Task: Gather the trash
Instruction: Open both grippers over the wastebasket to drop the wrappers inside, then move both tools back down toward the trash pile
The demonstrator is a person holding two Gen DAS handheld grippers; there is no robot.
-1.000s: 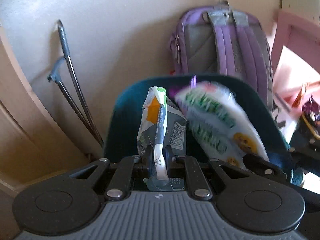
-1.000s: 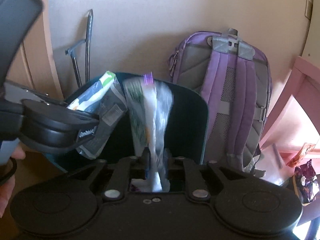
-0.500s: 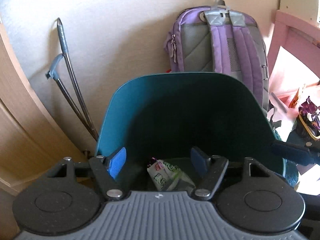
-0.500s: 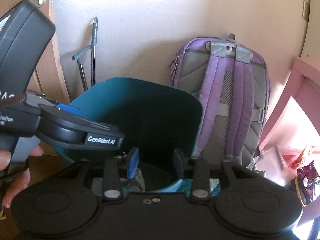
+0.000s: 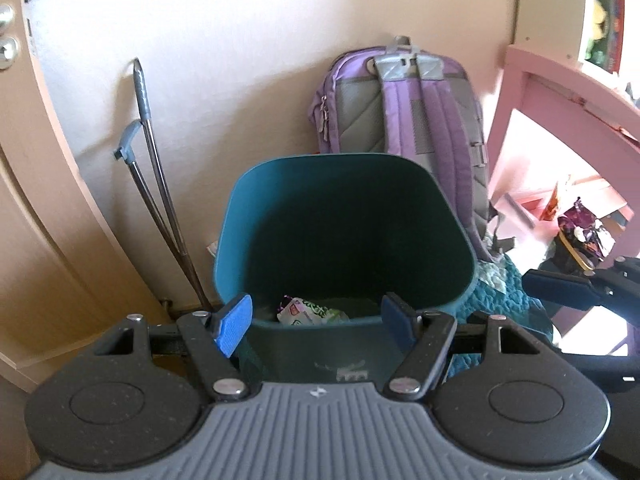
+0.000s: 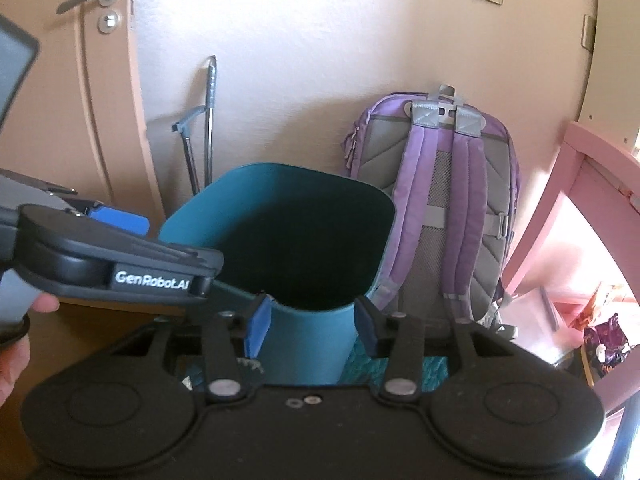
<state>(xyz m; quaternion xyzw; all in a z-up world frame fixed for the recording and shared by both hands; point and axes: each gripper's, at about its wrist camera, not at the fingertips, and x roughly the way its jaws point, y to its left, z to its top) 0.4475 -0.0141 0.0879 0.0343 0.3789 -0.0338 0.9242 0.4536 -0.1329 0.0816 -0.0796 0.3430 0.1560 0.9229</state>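
Teal bin (image 5: 344,216) against the wall, wrapper (image 5: 310,312) lying inside at its bottom, left gripper (image 5: 316,318) and right gripper (image 6: 310,322) both spread and empty at its near rim, purple backpack (image 6: 436,208) just behind it

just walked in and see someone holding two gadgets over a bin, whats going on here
A person is collecting trash with a handheld claw in each hand. Both the left claw and the right claw are open and empty, held in front of the teal bin. A white and green wrapper lies at the bottom of the bin. A purple backpack leans against the wall behind it.
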